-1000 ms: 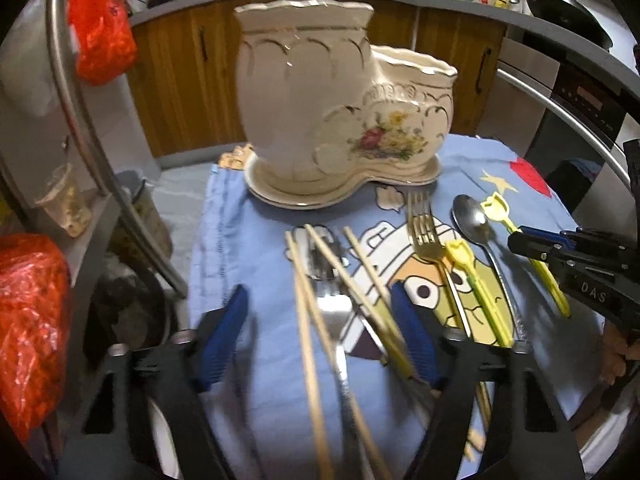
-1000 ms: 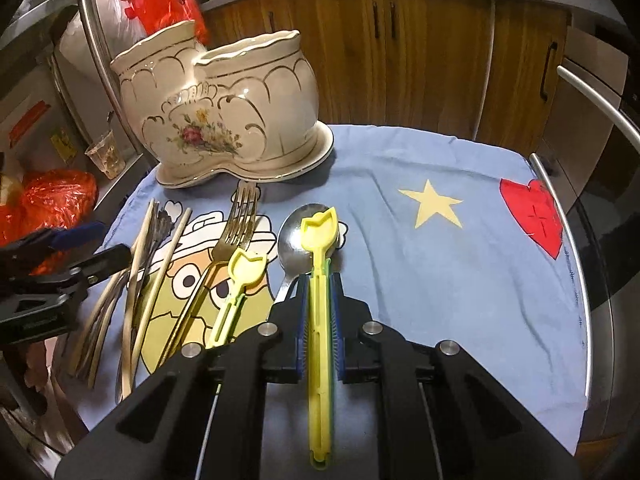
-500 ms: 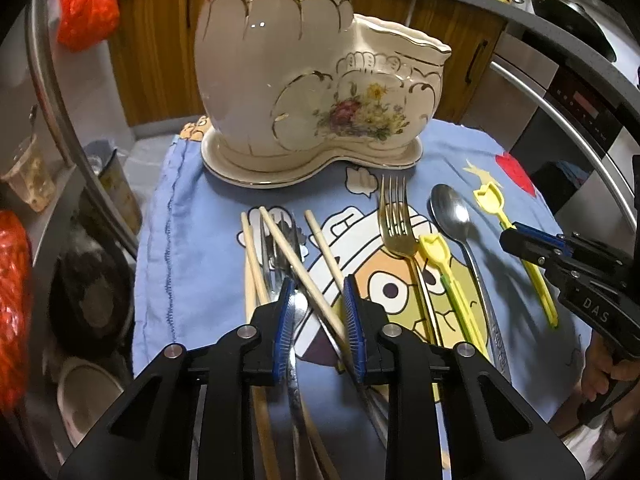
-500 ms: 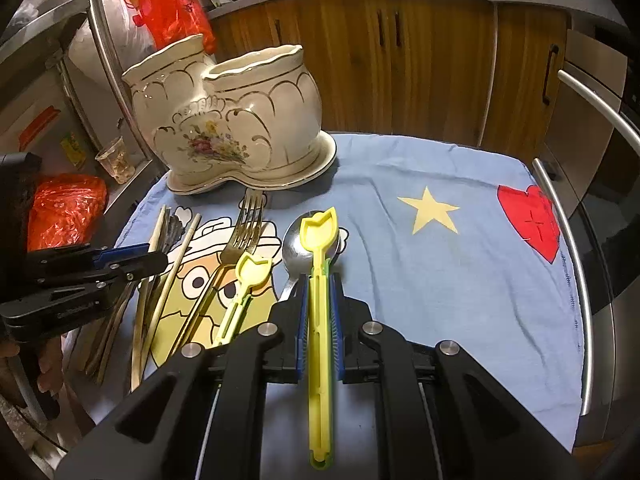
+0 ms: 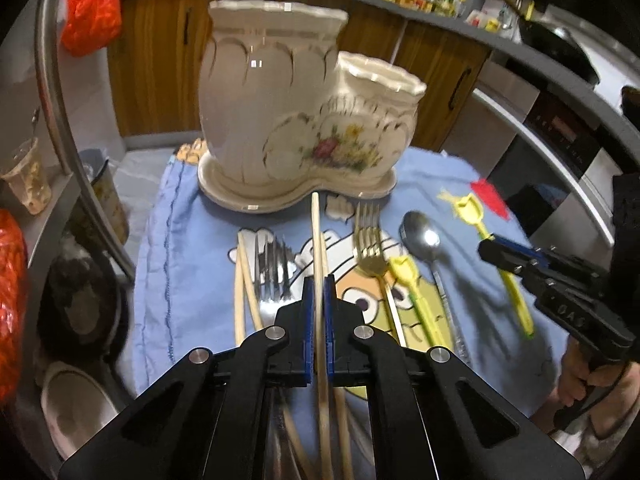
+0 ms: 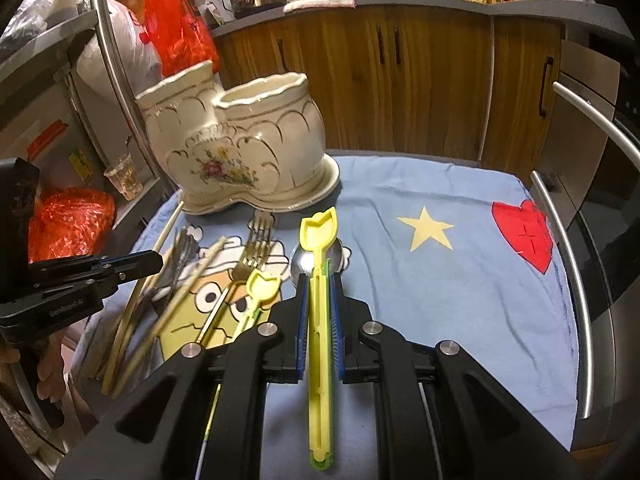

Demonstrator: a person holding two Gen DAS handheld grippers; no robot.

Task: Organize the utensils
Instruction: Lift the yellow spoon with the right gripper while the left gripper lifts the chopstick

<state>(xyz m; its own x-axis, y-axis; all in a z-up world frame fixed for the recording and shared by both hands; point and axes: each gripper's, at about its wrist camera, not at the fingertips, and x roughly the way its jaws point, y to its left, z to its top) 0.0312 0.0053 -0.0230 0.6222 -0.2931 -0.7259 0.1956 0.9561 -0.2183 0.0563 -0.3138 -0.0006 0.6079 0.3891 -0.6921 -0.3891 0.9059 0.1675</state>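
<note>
A cream ceramic two-pot utensil holder (image 5: pixel 296 120) stands at the back of the blue cloth (image 5: pixel 192 248); it also shows in the right wrist view (image 6: pixel 240 148). My left gripper (image 5: pixel 318 300) is shut on a wooden chopstick (image 5: pixel 317 240), raised and pointing at the holder. My right gripper (image 6: pixel 320 292) is shut on a yellow plastic utensil (image 6: pixel 319 240), lifted above a steel spoon (image 6: pixel 300 264). More chopsticks (image 5: pixel 242 276), a steel fork (image 5: pixel 272 264), a gold fork (image 5: pixel 370 240), a second yellow utensil (image 5: pixel 412 284) and the spoon (image 5: pixel 424 240) lie on the cloth.
Wooden cabinets (image 6: pixel 400 76) stand behind the table. A curved metal rail (image 6: pixel 576 280) runs along the right edge, another rail (image 5: pixel 56 92) on the left. Red plastic bags (image 6: pixel 68 220) and a plastic cup (image 5: pixel 28 184) sit at the left.
My left gripper shut on one chopstick and lifted it off the pile, now aligned toward the holder. My right gripper raised the yellow utensil a little and still holds it.
</note>
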